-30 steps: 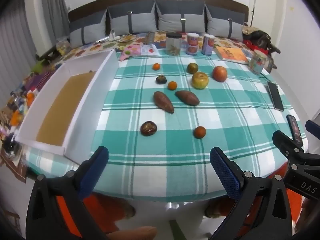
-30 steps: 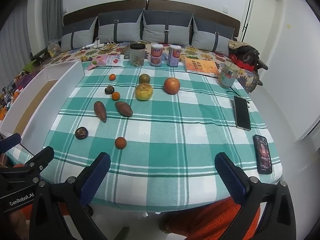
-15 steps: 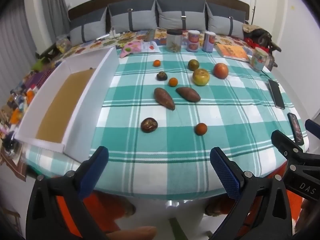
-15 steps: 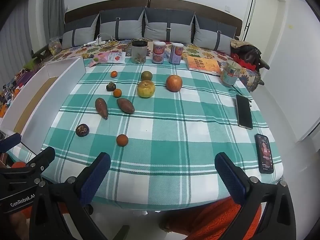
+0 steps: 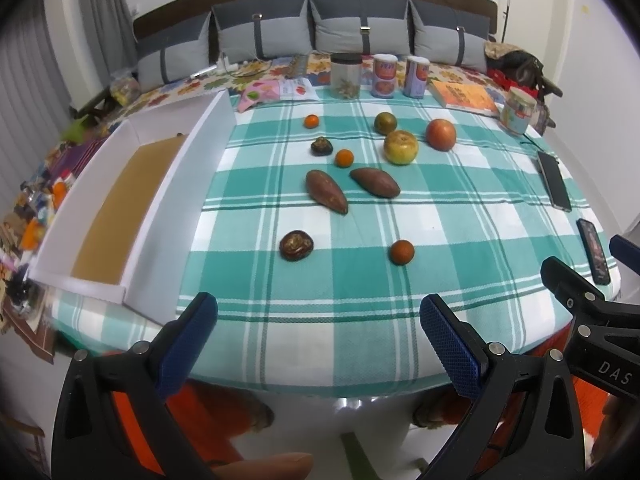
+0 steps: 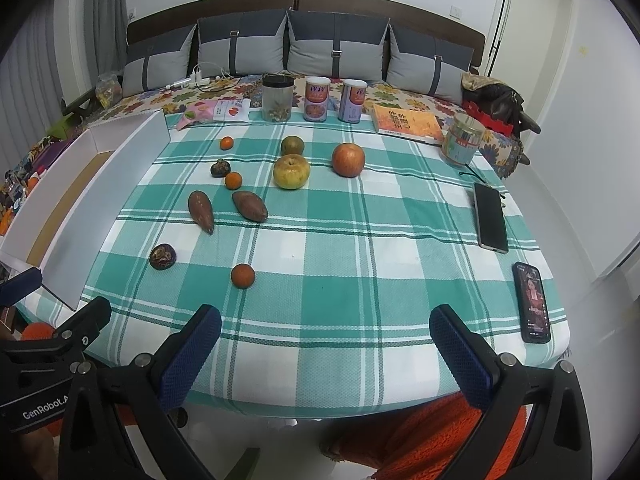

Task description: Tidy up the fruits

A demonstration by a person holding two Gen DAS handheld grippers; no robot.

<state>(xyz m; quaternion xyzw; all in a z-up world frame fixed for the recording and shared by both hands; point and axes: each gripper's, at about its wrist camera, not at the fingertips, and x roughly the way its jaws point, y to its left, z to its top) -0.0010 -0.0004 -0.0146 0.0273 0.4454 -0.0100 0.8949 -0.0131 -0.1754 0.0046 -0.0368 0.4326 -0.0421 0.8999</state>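
Observation:
Fruit lies scattered on a green-and-white checked tablecloth (image 5: 460, 216). Nearest are a small orange (image 5: 402, 251) (image 6: 242, 275) and a dark mangosteen (image 5: 296, 245) (image 6: 162, 256). Behind them lie two sweet potatoes (image 5: 326, 191) (image 5: 375, 182), then a yellow apple (image 5: 401, 147) (image 6: 291, 171), a red apple (image 5: 441, 134) (image 6: 348, 159), a green fruit (image 5: 385, 123), two more small oranges (image 5: 344, 158) (image 5: 311, 121) and a second mangosteen (image 5: 321, 146). My left gripper (image 5: 318, 334) and right gripper (image 6: 325, 340) hang open above the table's near edge, holding nothing.
A long white box (image 5: 168, 184) with a brown floor stands along the table's left side. Jars and cans (image 6: 317, 98), a book (image 6: 408, 124) and a lidded tub (image 6: 463, 139) line the back. Two phones (image 6: 490, 217) (image 6: 532, 302) lie at the right edge. A sofa with cushions is behind.
Both grippers have edged forward toward the table, so the fruit sits slightly closer and lower in view. Nothing on the table has moved.

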